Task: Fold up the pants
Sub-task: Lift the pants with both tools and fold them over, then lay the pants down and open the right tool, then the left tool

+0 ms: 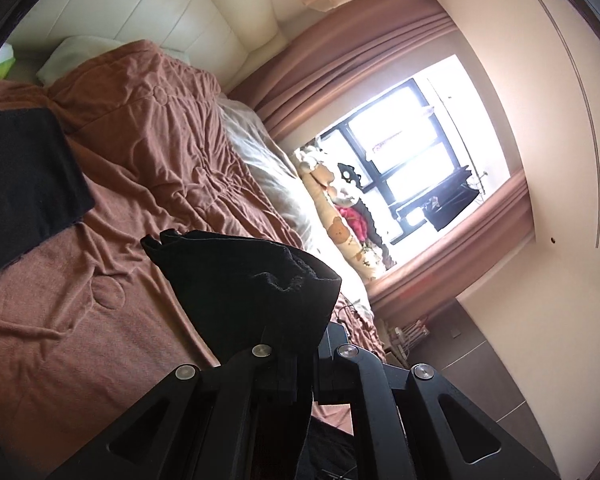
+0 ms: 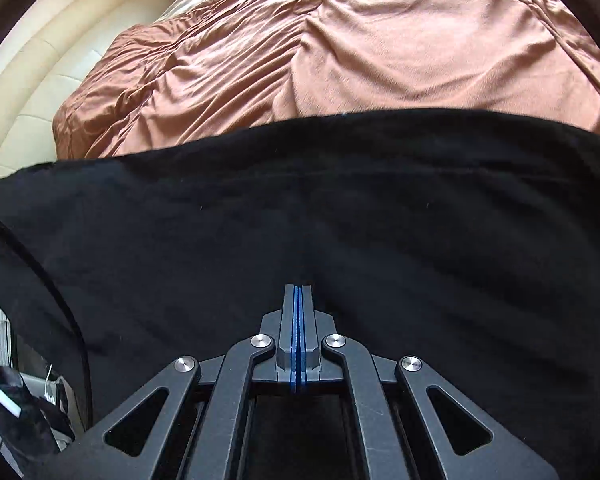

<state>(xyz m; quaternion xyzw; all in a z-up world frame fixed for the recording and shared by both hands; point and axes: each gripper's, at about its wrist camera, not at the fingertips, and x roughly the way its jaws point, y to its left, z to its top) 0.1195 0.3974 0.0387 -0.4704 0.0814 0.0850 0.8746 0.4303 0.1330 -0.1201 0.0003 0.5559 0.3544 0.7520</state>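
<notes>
The pants are black fabric. In the left wrist view my left gripper is shut on a bunched end of the pants and holds it lifted above the brown bedspread. Another part of the black pants lies flat on the bed at the left. In the right wrist view my right gripper has its fingers pressed together, the tips resting against the wide black pants spread across the bed; whether cloth is pinched between them cannot be seen.
The bed has a cream padded headboard and a white pillow. Soft toys line the window sill beside the bed. A window with pink curtains is beyond. Cables and clutter show at lower left.
</notes>
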